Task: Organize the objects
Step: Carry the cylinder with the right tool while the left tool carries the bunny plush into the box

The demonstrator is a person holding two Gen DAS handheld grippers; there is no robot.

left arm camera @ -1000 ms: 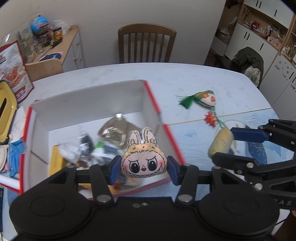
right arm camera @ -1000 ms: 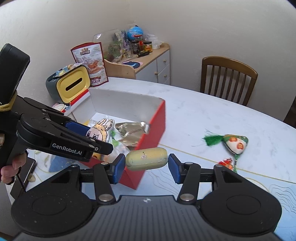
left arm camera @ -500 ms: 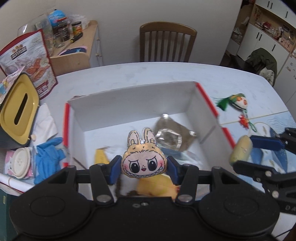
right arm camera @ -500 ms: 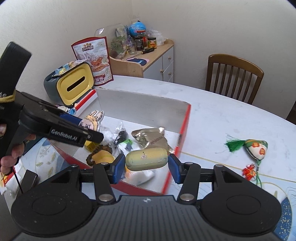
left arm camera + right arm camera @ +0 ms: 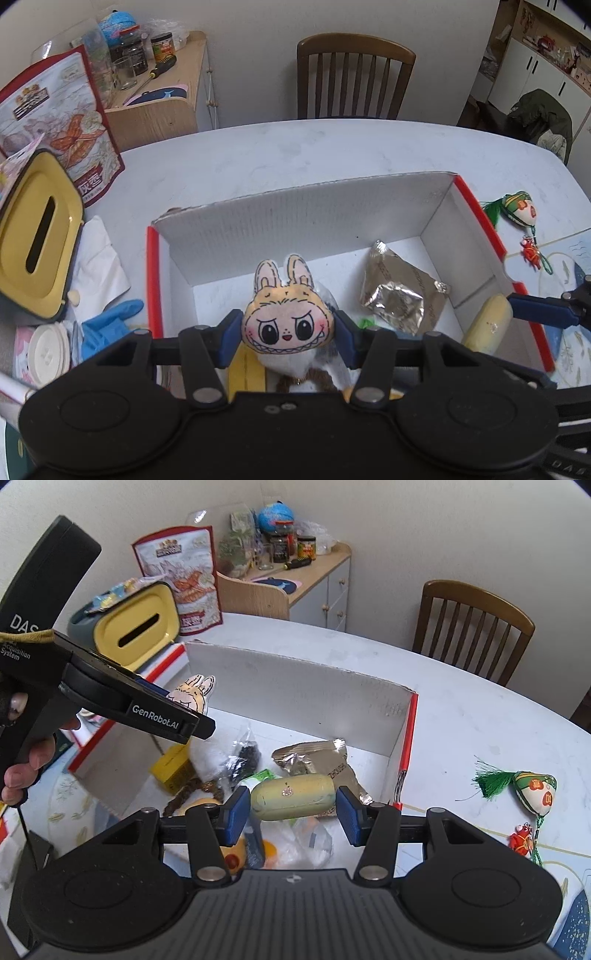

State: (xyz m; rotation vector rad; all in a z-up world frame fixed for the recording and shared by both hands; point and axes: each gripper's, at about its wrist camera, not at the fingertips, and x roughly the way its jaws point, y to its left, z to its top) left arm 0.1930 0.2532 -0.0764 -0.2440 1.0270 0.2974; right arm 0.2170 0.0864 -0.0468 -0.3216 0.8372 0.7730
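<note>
My left gripper [image 5: 287, 332] is shut on a rabbit-eared plush face [image 5: 287, 322] and hangs over the open red-and-white cardboard box [image 5: 295, 218]. The same plush [image 5: 190, 698] shows at the left of the right wrist view. My right gripper [image 5: 291, 809] is shut on a pale yellow-green oval case [image 5: 291, 800], also above the box [image 5: 303, 690]. That case [image 5: 487, 326] appears at the box's right wall in the left wrist view. Inside lie a silver foil packet [image 5: 400, 291], a yellow block [image 5: 173, 766] and several small wrapped items.
A tasselled green-and-white charm [image 5: 532, 788] with a small red figure [image 5: 521, 840] lies on the white table right of the box. Left of the box stand a yellow-lidded bin [image 5: 35, 236], a snack bag [image 5: 62, 122], a blue glove [image 5: 107, 325]. A wooden chair [image 5: 354, 77] stands behind the table.
Both grippers have moved left from the box's right wall to over its inside and a little lower, each still gripping its object. The box contents have not moved.
</note>
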